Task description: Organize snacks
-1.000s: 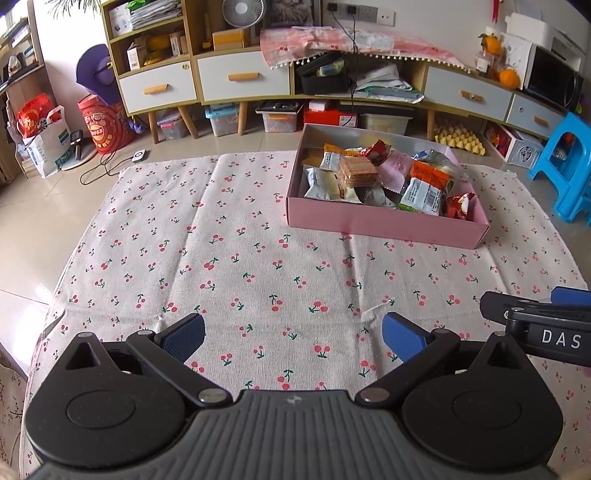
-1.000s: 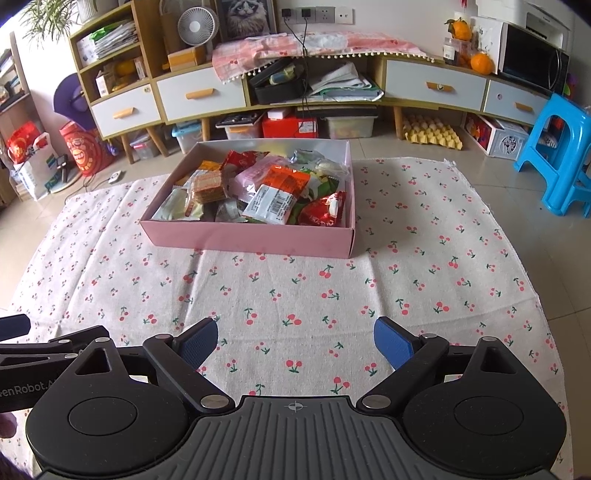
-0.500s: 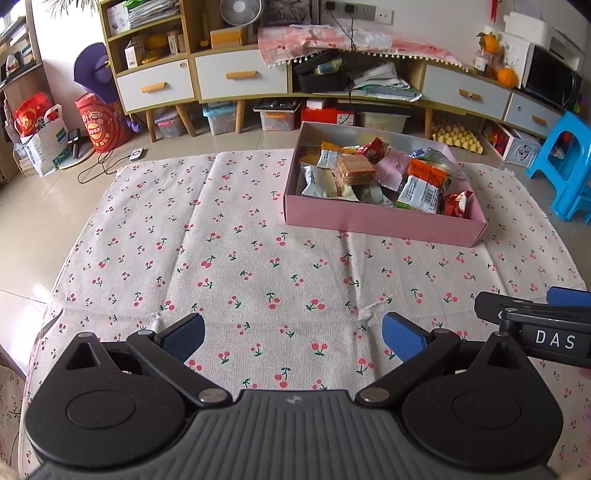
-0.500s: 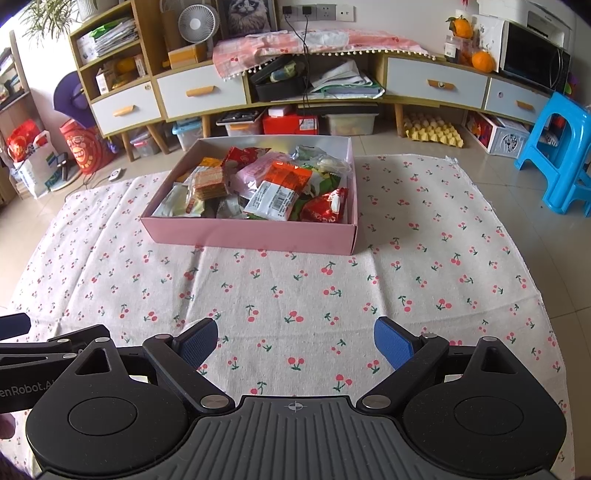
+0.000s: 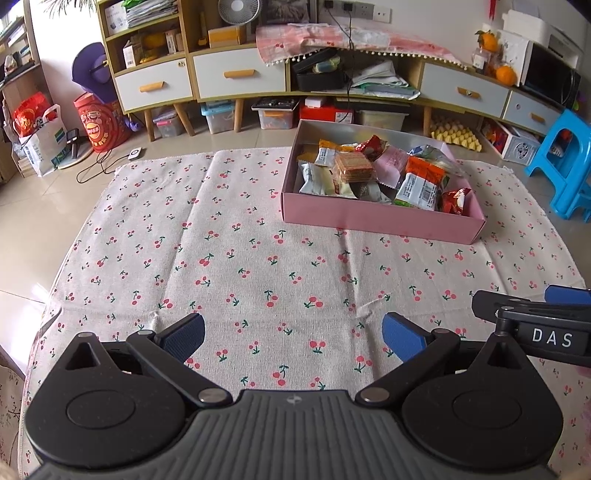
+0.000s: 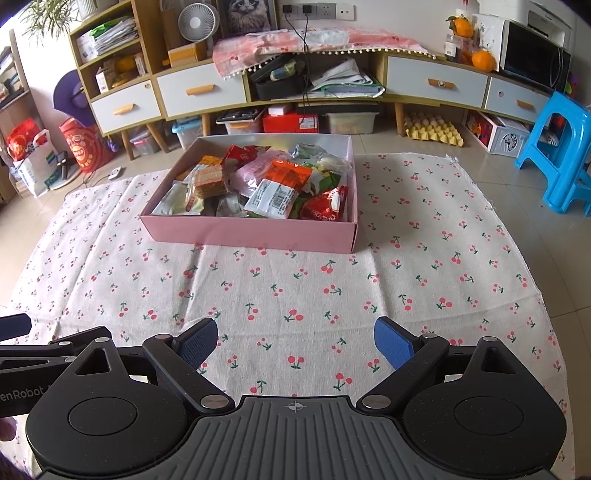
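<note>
Box (image 6: 251,234) unmoved; cat picture (image 6: 246,14) right-view only.

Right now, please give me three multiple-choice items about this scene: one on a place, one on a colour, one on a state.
1. Where are the snack packets?
A. spread over the cloth
B. inside the box
C. on the blue stool

2. What colour is the box?
A. pink
B. green
C. brown

3. How do the fingers of the right gripper stand?
A. shut on a packet
B. shut on nothing
C. open, with nothing between them

Answers:
1 B: the snack packets lie piled inside the box, and the cherry-print cloth around it bears no packet.
2 A: the box walls are pink in both views.
3 C: the right gripper has its blue fingers wide apart, with only cloth showing between them.
</note>
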The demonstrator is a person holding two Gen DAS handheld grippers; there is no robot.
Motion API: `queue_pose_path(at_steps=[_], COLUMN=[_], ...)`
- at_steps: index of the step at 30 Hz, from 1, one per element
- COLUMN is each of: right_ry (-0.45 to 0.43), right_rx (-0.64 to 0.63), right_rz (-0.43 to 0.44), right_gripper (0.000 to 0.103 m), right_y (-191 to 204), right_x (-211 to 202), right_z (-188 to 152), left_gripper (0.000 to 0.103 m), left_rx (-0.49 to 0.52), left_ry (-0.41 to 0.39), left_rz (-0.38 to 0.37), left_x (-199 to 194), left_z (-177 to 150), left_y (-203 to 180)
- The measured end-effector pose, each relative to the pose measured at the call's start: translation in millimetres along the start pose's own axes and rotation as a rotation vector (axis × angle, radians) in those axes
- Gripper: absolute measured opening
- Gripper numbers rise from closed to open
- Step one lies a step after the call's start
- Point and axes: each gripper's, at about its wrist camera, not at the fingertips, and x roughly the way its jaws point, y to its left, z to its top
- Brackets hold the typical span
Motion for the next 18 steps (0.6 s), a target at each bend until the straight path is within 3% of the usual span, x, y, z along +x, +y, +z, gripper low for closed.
queue_pose_path(at_steps=[18], right_ry=[0.002], right_rx=[0.003], right_rz=[0.002], right_gripper=[0.094], right_y=[-0.2], right_x=[0.0], right_z=[0.1], left_gripper=[0.103], left_rx=[0.0], left_ry=[0.001], left_rz=[0.001], left_x=[0.4], left_z=[-1.0], left_y=[-1.1])
